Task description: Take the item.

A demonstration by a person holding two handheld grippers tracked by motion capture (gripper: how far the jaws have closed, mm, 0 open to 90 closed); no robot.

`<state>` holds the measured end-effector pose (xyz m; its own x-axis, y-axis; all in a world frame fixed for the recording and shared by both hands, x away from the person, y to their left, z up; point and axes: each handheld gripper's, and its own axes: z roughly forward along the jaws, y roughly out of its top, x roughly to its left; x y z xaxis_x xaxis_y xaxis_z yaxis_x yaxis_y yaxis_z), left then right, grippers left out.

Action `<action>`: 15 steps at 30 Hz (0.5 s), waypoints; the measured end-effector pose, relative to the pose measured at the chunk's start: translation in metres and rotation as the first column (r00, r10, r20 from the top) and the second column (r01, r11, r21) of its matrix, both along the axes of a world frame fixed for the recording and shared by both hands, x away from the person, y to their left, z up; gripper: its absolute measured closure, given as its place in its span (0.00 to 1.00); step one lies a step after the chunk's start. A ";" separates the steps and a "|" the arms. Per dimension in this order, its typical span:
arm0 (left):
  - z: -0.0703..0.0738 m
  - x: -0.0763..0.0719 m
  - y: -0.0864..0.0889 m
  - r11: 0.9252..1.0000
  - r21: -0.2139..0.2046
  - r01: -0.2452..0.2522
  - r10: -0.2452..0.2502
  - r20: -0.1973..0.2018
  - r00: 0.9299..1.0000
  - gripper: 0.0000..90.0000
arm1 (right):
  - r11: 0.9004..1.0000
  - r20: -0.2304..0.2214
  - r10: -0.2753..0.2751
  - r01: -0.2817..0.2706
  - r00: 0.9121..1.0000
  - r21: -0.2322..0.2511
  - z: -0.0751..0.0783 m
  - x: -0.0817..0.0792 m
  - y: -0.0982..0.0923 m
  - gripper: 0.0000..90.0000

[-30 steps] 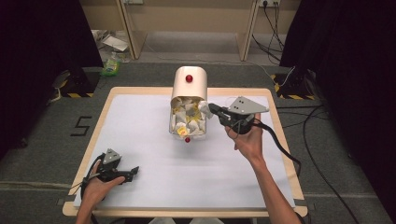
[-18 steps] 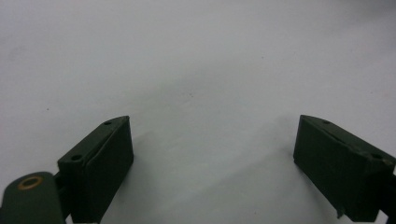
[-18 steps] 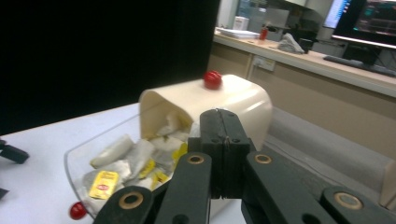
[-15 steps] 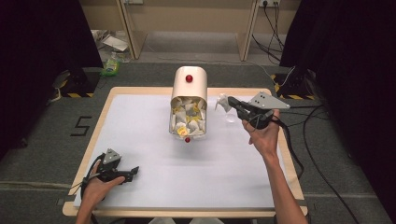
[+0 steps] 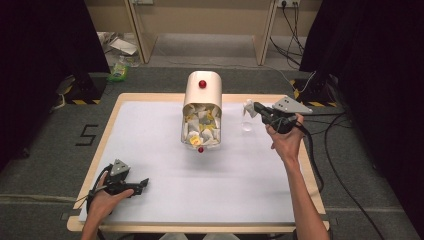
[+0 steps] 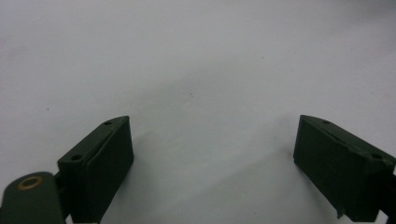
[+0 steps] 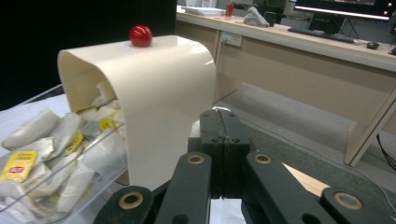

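Left hand-held gripper (image 6: 212, 172) agape, right hand-held gripper (image 7: 223, 140) clamped.

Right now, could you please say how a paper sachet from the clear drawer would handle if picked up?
Probably light and floppy: the sachets look thin and crumpled. Loosely heaped in the drawer, neighbours may well shift or snag.

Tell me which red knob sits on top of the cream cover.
The far red knob, atop the cream cover; the other red knob fronts the clear drawer's near end.
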<state>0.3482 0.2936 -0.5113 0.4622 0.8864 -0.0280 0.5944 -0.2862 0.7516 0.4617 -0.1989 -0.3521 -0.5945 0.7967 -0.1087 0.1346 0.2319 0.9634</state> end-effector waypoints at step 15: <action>0.000 0.000 0.000 1.000 0.000 0.000 0.000 0.000 1.000 0.12 | 0.998 -0.011 -0.055 0.056 0.998 0.003 -0.011 0.020 -0.008 1.00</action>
<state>0.3482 0.2935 -0.5113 0.4620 0.8864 -0.0281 0.5945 -0.2861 0.7515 0.4817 -0.2072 -0.3627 -0.5506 0.8288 -0.0997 0.1580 0.2207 0.9624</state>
